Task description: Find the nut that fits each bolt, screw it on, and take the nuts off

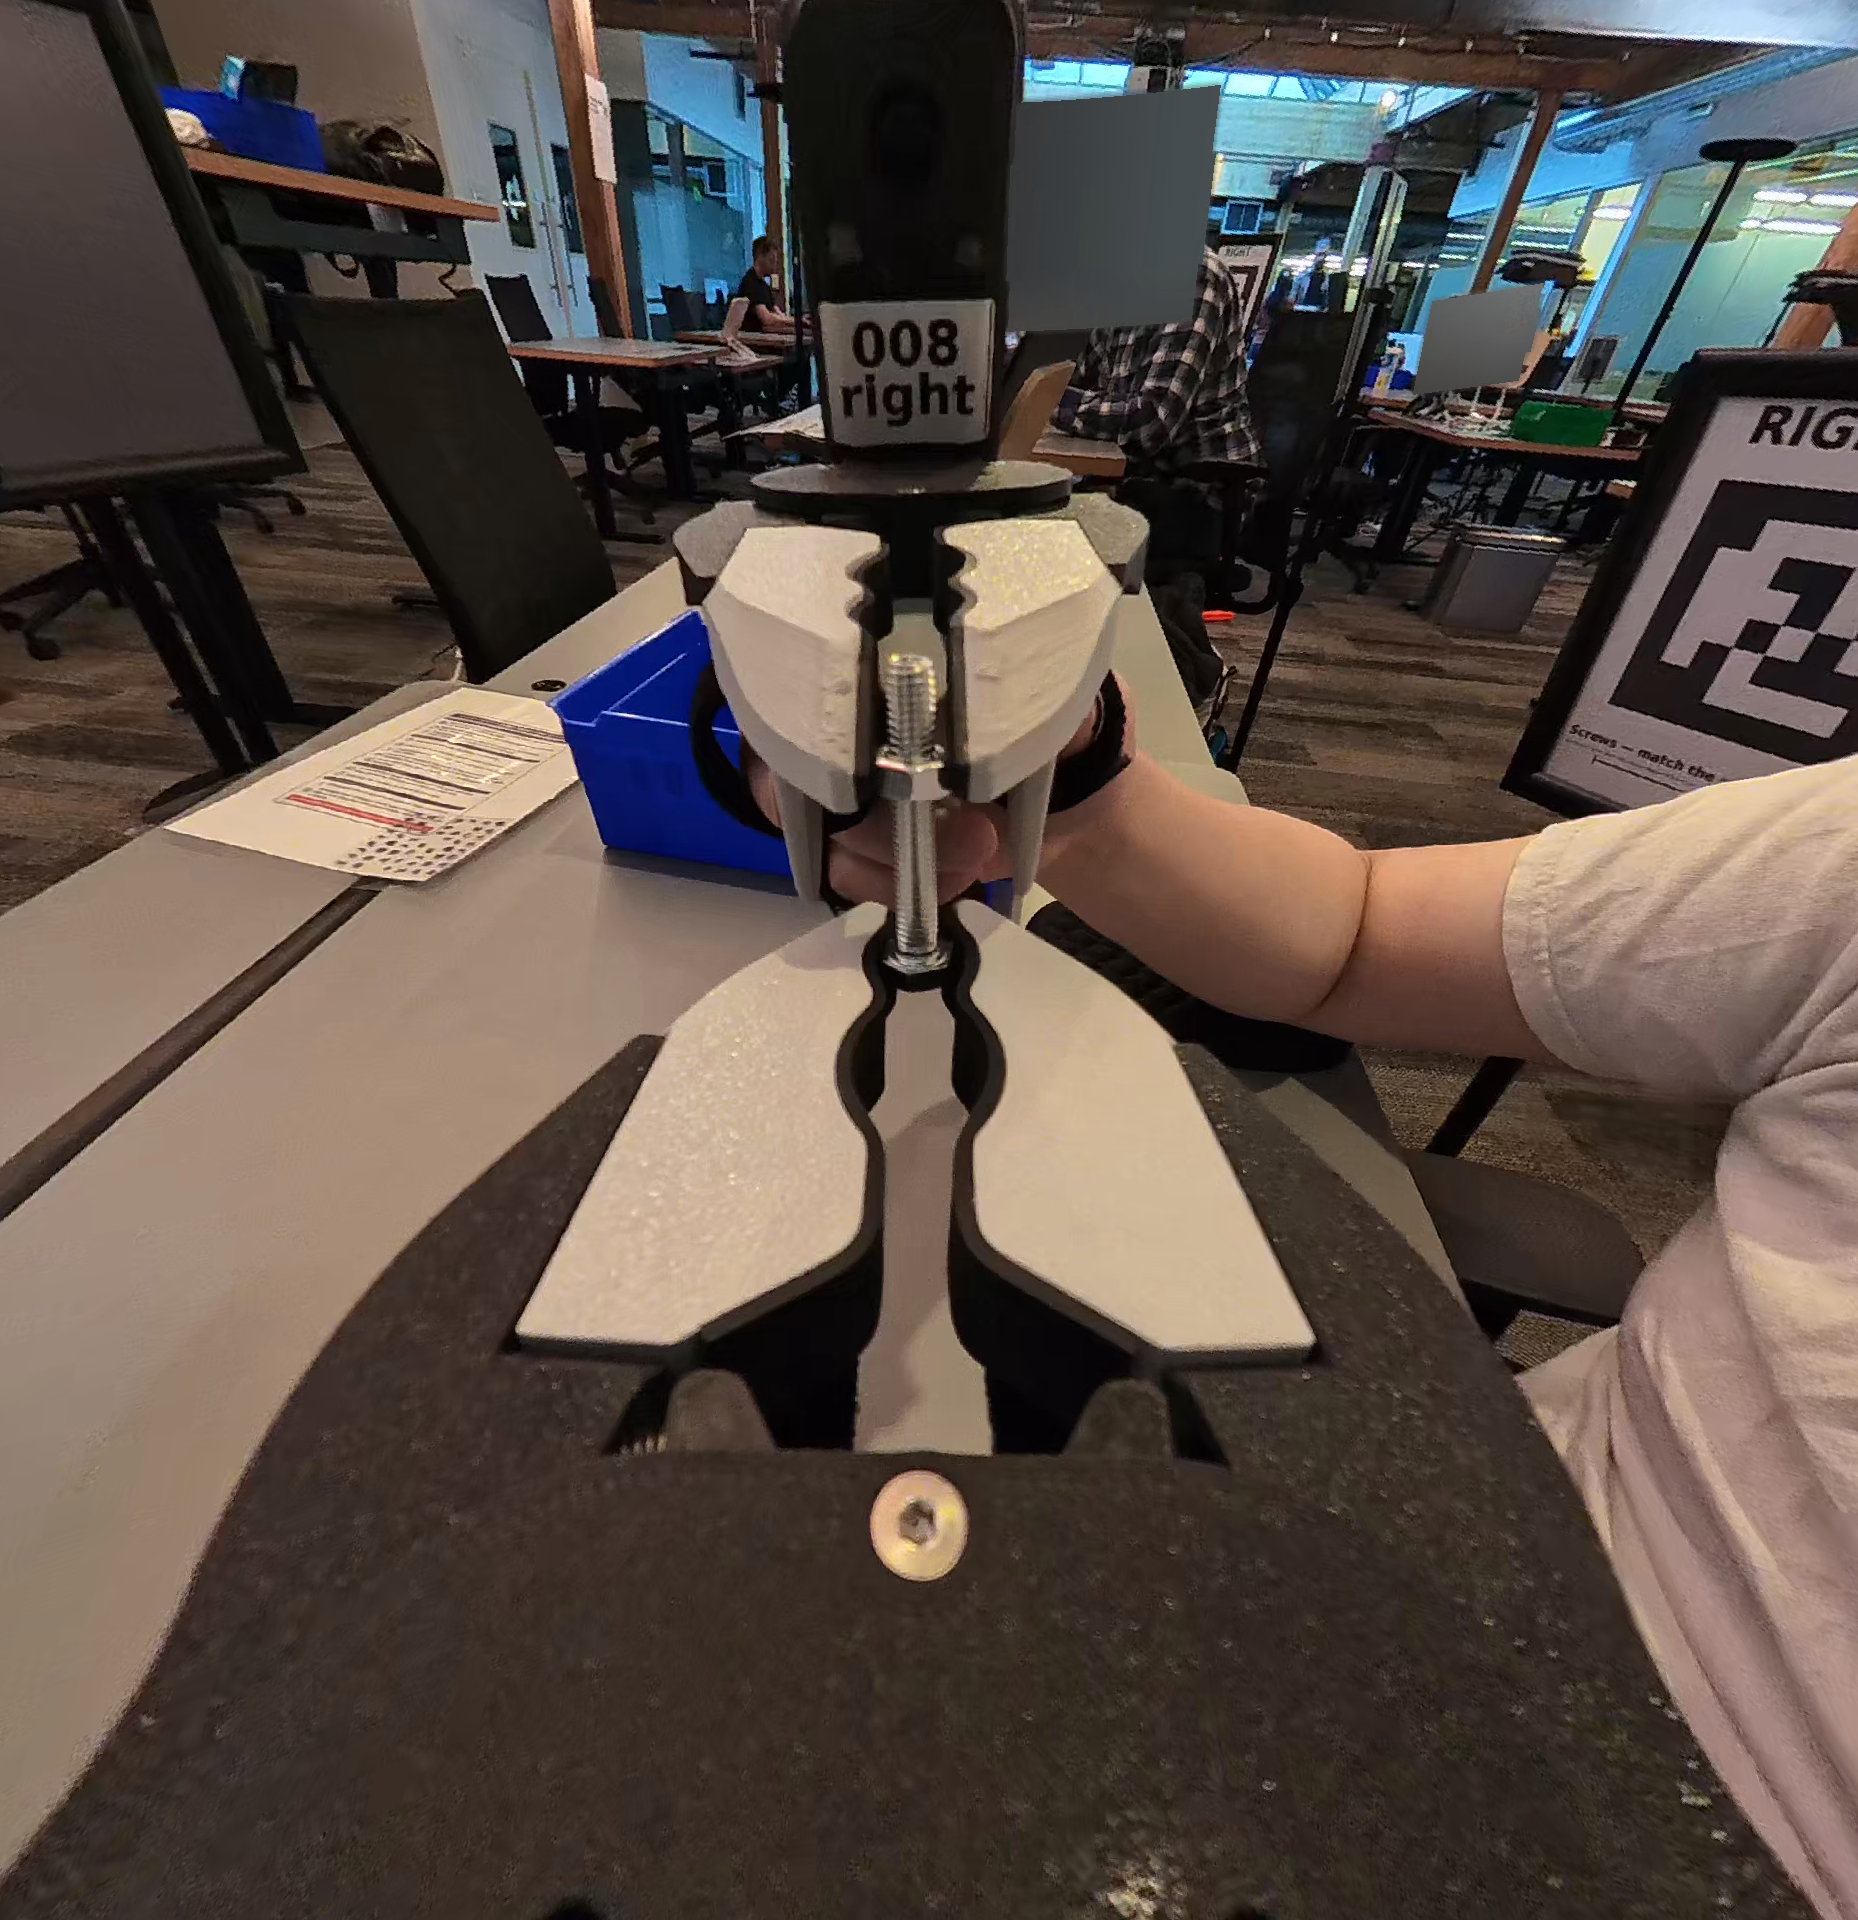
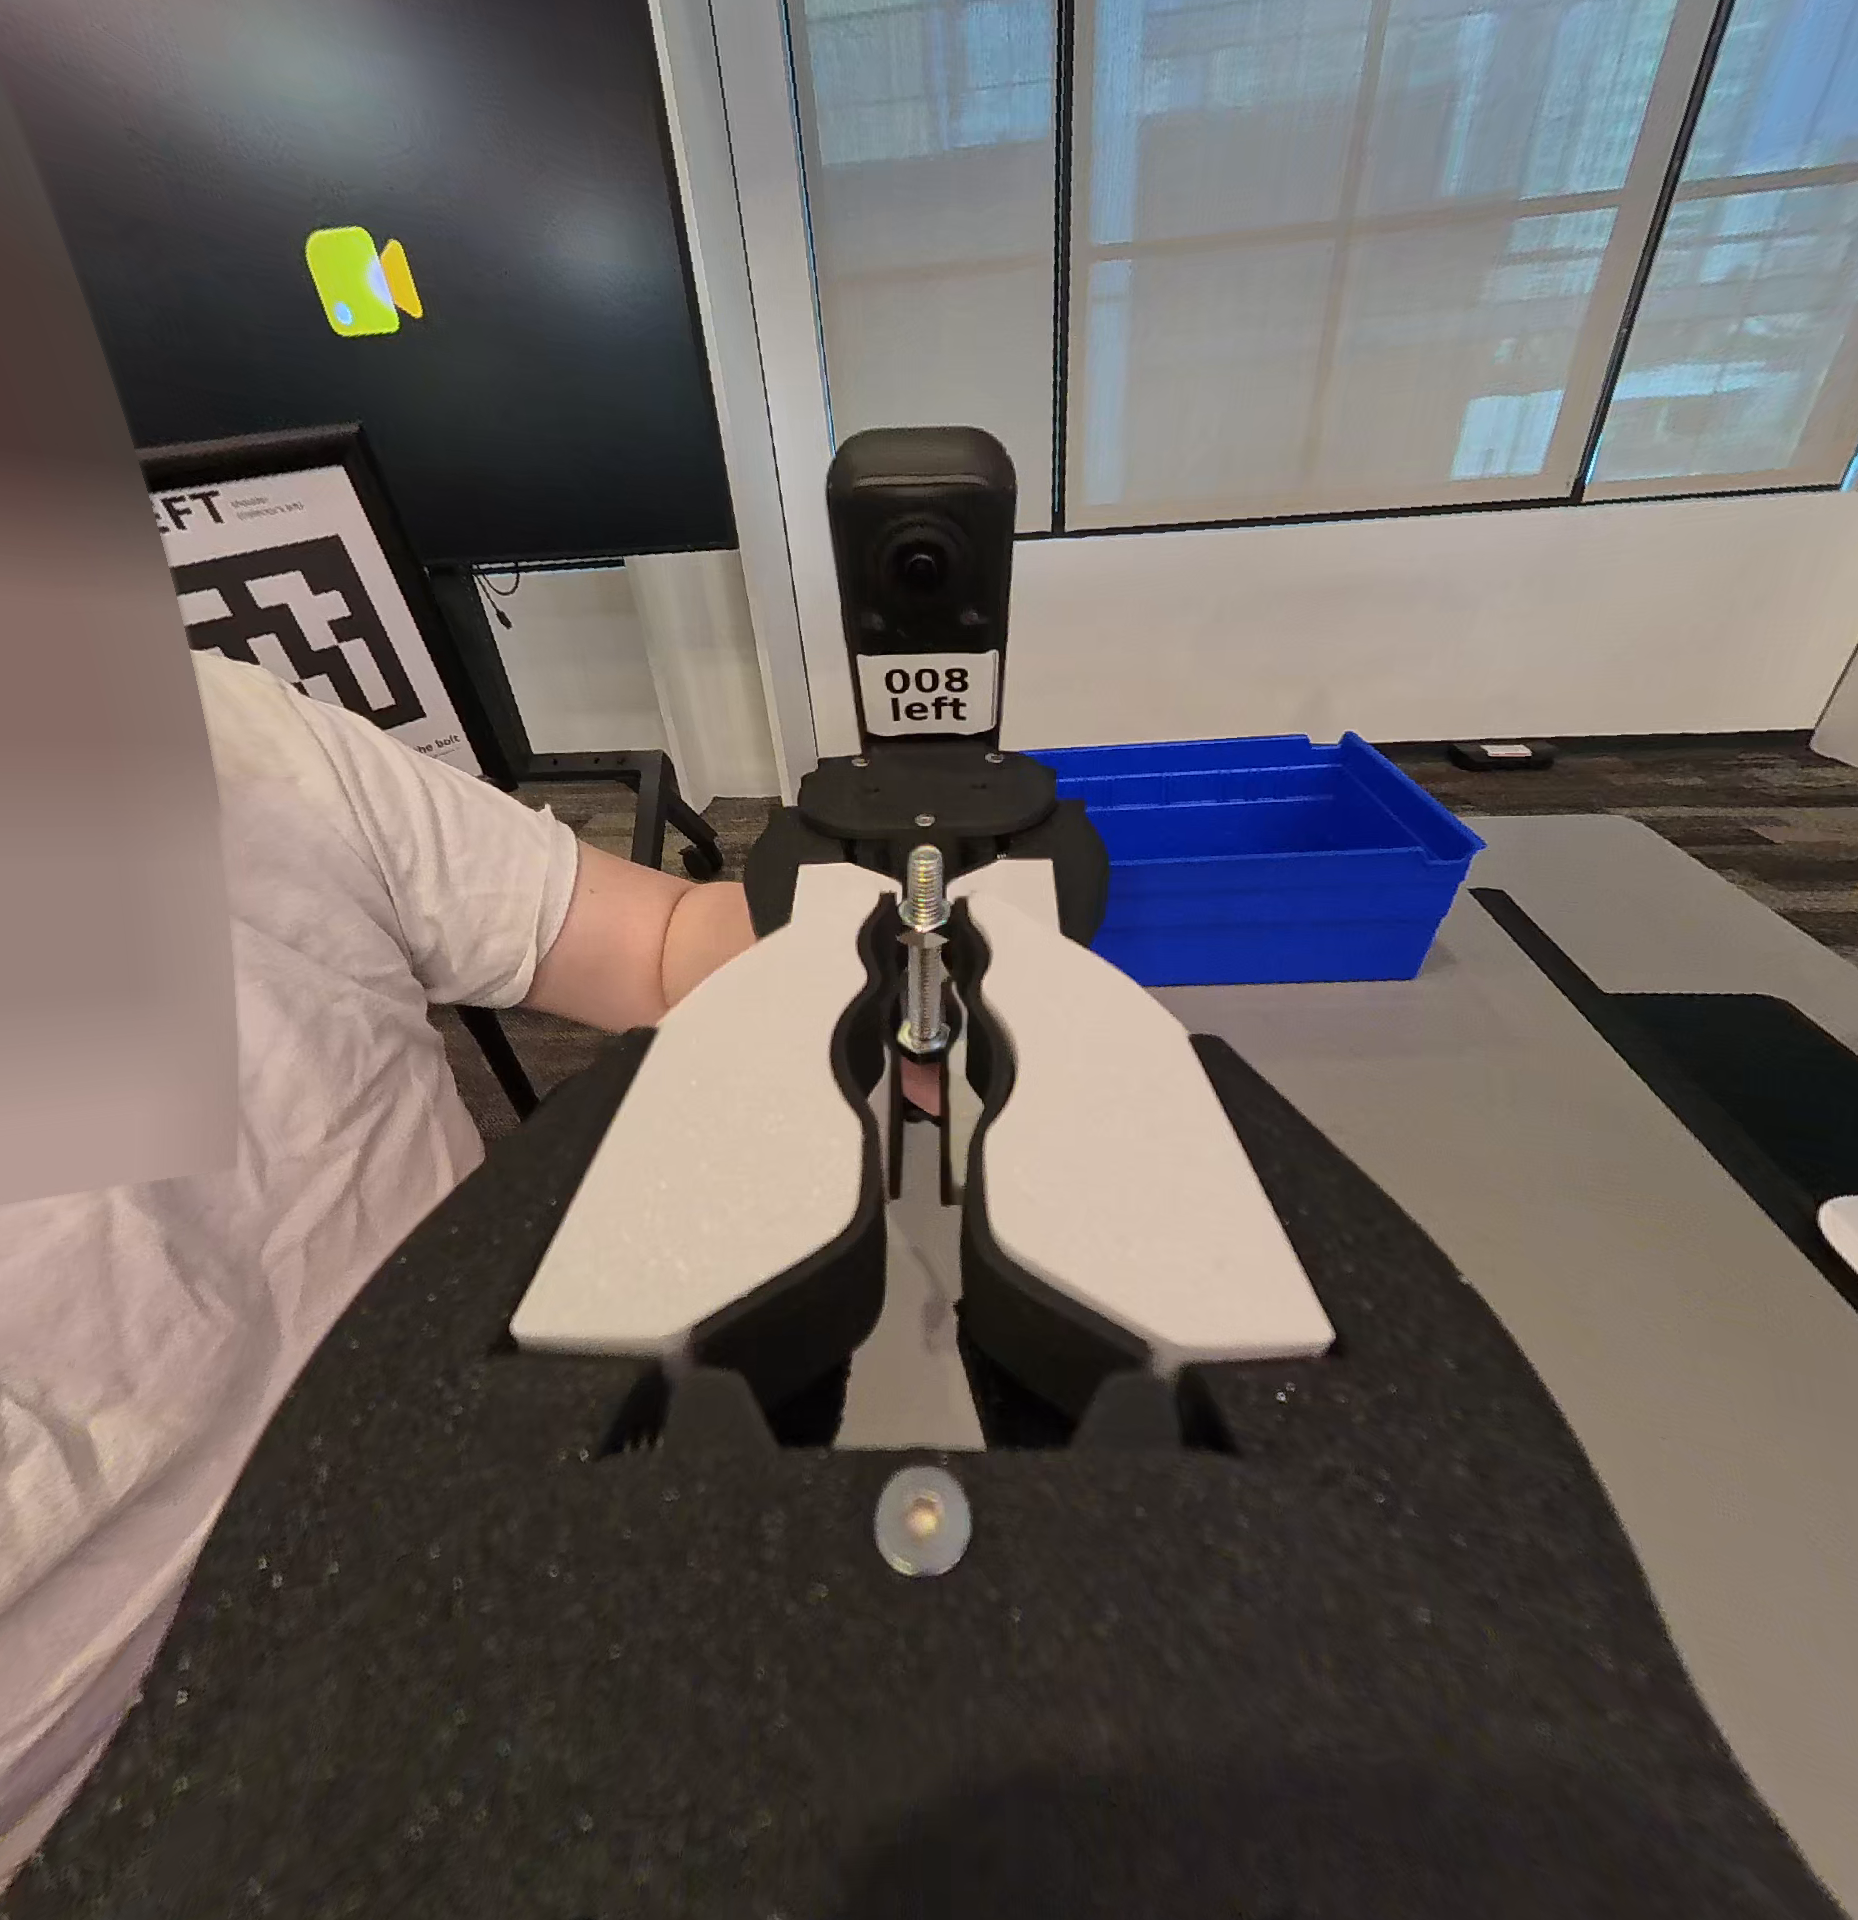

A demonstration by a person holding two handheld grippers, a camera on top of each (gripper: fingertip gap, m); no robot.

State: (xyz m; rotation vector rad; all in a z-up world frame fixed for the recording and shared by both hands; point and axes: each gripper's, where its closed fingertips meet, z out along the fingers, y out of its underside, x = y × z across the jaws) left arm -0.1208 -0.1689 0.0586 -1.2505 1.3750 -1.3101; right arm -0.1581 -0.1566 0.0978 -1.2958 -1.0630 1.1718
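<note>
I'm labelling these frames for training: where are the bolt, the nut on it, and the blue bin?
bolt (image 1: 912, 847): left wrist view, bare threaded shaft below the nut.
nut (image 1: 910, 774): left wrist view, its hex face between the far fingers.
blue bin (image 2: 1309, 883): right wrist view, its front wall.

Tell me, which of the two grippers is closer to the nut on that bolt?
Right. The right gripper clamps the nut itself; the left gripper holds the bolt by its head, farther along.
</note>
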